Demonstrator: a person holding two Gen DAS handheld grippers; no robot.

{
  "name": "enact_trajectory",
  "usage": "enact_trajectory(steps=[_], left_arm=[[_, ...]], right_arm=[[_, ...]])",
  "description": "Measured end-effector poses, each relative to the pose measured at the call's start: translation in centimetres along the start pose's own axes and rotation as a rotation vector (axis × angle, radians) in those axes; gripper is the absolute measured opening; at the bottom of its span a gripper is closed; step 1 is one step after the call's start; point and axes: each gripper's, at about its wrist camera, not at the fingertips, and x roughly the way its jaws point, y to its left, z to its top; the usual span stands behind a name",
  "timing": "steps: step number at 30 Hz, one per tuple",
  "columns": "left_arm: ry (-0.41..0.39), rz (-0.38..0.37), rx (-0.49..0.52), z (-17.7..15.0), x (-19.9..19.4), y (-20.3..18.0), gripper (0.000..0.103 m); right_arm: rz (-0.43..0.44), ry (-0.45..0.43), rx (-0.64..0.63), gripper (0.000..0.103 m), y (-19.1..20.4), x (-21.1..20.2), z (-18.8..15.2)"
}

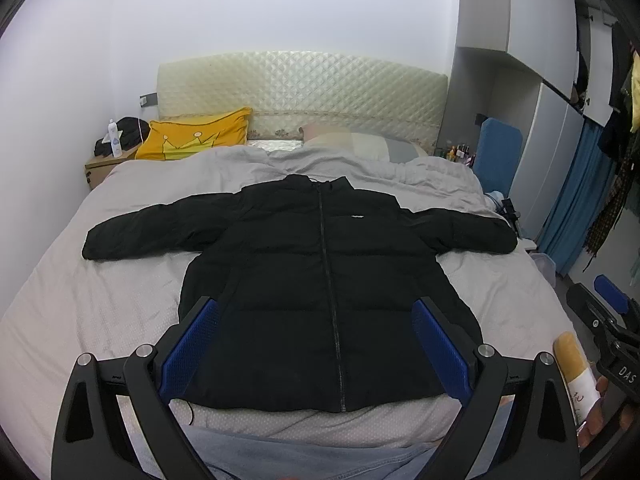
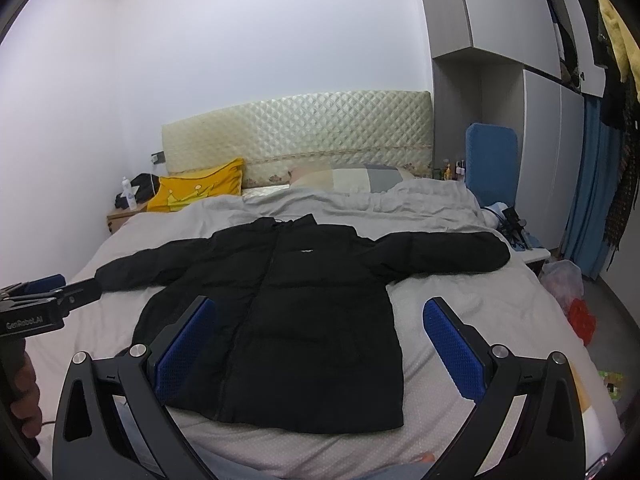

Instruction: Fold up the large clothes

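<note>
On bed [image 1: 60, 300]: black jacket [image 1: 320, 280] flat, sleeves spread | yellow pillow [image 1: 196, 138] beyond | left claw [image 1: 316, 344], right claw [image 2: 320, 344] wide, empty

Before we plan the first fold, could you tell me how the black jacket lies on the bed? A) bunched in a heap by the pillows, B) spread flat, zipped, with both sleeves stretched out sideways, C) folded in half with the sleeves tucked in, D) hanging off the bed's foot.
B: the black jacket lies flat on the bed, zip closed, both sleeves extended sideways.
</note>
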Motion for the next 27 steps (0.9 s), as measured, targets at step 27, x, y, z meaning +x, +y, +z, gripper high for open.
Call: enact_trajectory(steps=[27], left_arm=[[0.031,-0.044,0.001,1.1,1.0,-0.7,0.097]], right_arm=[[0.027,0.019,0.024,0.103,-0.7,2.2,1.0]])
